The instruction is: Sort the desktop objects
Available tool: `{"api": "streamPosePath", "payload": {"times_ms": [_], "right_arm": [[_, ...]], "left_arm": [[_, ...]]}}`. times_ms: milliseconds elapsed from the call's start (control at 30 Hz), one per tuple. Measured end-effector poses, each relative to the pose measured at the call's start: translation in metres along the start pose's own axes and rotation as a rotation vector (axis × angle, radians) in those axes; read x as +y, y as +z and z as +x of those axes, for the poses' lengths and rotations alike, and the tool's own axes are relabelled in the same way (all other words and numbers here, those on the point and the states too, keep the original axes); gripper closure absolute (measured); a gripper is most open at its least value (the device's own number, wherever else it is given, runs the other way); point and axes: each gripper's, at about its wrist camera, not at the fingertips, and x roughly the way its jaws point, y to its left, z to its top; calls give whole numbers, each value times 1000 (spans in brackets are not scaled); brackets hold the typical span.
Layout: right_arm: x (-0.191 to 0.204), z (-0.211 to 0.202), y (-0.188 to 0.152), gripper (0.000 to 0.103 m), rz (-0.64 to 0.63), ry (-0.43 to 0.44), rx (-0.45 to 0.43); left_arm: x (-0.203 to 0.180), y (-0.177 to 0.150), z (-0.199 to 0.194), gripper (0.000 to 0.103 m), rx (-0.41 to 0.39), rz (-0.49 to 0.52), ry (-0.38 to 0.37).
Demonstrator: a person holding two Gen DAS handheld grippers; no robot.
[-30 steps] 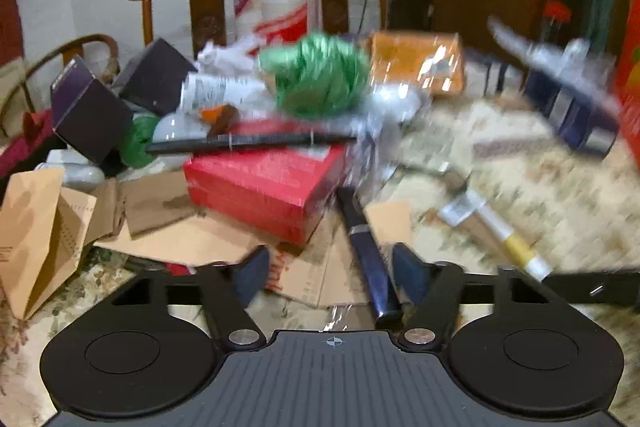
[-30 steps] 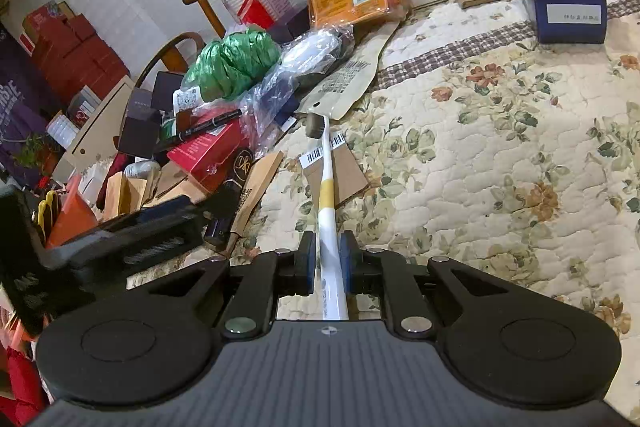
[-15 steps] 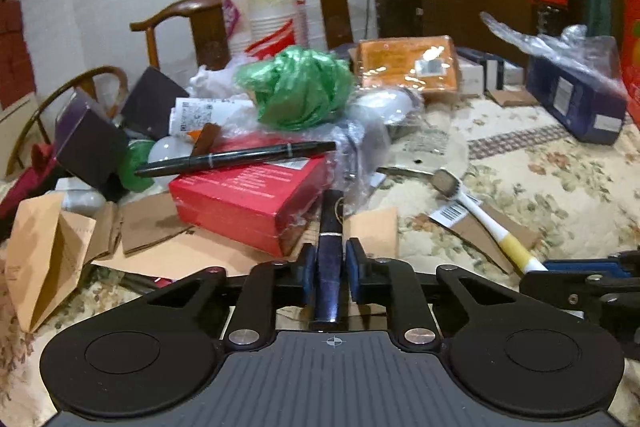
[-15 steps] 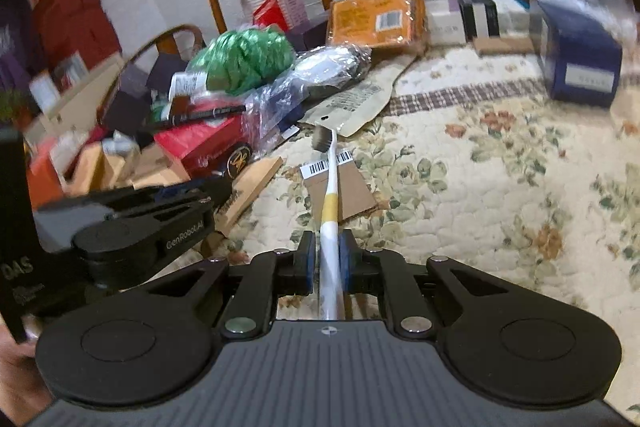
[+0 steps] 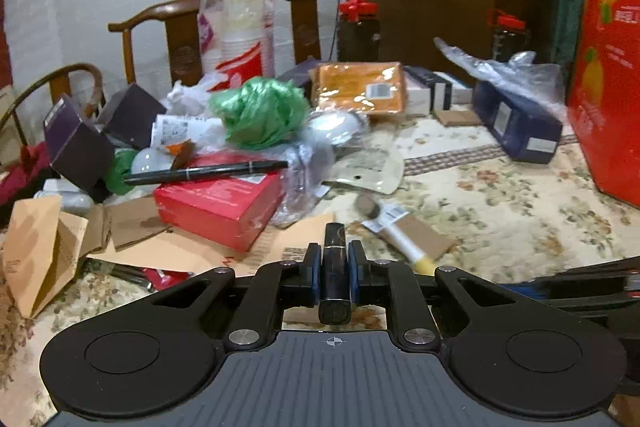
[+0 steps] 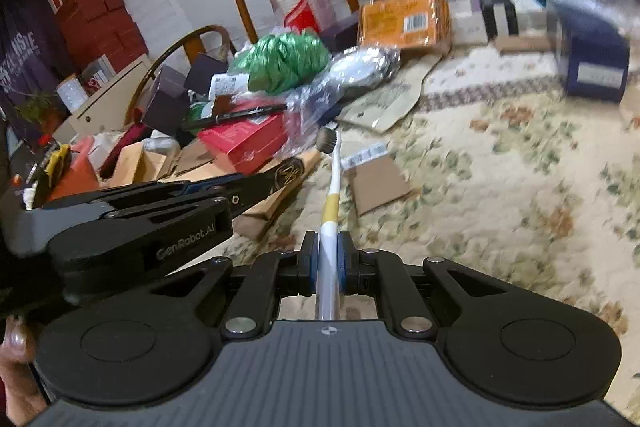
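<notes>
The sorting looks barely begun. Most of the clutter lies heaped at the far left of the bench [image 5: 500, 211]: a red box [image 5: 216, 205] with a black pen [image 5: 208, 171] across its top, a green bundle [image 5: 260, 115], an orange packet [image 5: 360, 89], purple boxes and torn cardboard. A blue box [image 5: 516, 123] under clear plastic sits well apart at the far right. No sorted group or bin shows in either view, so where things should go cannot be told.

Two items are in hand. The left gripper [image 5: 334, 269] has its fingers pressed on a dark tube [image 5: 335, 267], a slim cosmetic-like stick whose tip points toward the pile; it appears lifted just above the cardboard. The right gripper [image 6: 327, 259] pinches the white handle of a toothbrush [image 6: 333, 187], which has a yellow band and its bristled head raised off the floral cloth, aimed at the pile.

Both tools are held low and level, side by side, the left one just left of the right in the right wrist view. Nearly everything else remains to be sorted.
</notes>
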Motion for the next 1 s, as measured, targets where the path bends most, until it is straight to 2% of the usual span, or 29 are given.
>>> {"api": "streamPosePath", "payload": {"times_ms": [100, 267, 433, 600, 800, 1000], "right_arm": [[-4, 0, 1, 92, 43, 40, 32], [-6, -1, 0, 92, 120, 138, 83], [4, -6, -5, 92, 108, 150, 84], [17, -6, -14, 92, 92, 175, 126], [54, -12, -21, 93, 57, 244, 150], [107, -26, -12, 94, -14, 295, 117]], "left_arm": [[-2, -3, -7, 94, 14, -5, 8], [13, -15, -25, 94, 20, -89, 13], [30, -19, -50, 94, 3, -138, 58], [45, -18, -83, 94, -29, -145, 99], [59, -18, -118, 93, -70, -146, 142], [87, -17, -156, 93, -110, -160, 201]]}}
